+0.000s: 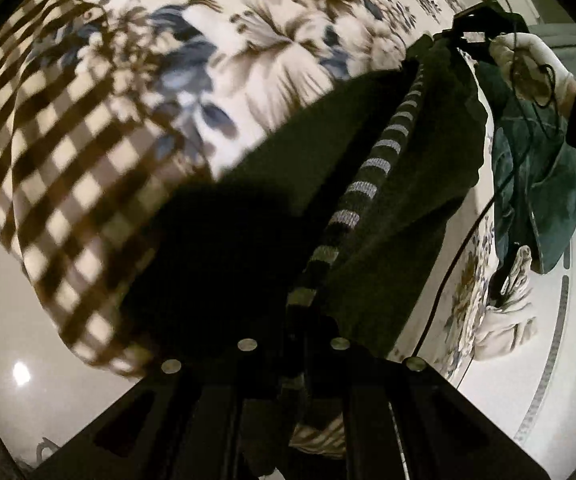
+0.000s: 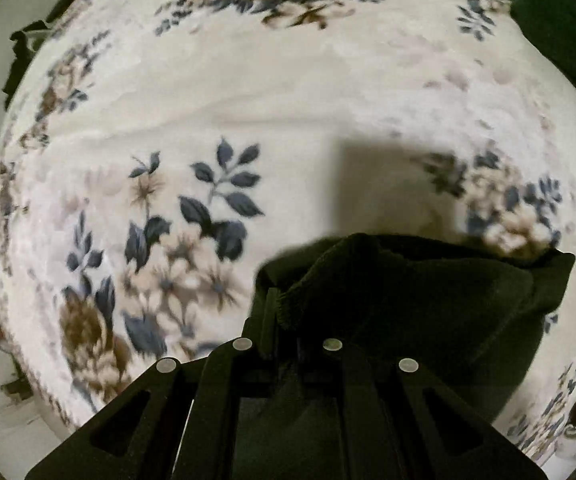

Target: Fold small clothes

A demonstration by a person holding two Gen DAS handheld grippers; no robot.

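Both my tongs are clamped on one dark green garment [image 1: 388, 208], stretched between them above the bed. Left tongs [image 1: 294, 344] pinch the hem right where a band of grey and dark stripes [image 1: 368, 184] runs up the cloth; beyond their left side lies the brown-and-cream checked bedding [image 1: 60, 160], then the floral blanket [image 1: 272, 40], and the garment hangs in the air across it toward the upper right. At that far end my right hand [image 1: 536, 64], in a white glove, grips the other tool, with a black cable [image 1: 444, 280] trailing down from it. A teal garment [image 1: 540, 184] sits on the blanket edge just past it. Right tongs [image 2: 288, 344] point down at the floral blanket [image 2: 248, 100], closed tight on a folded corner of the same dark green garment [image 2: 428, 300], which bunches to the right of the jaws. More dark cloth [image 2: 560, 40] lies at the upper right edge
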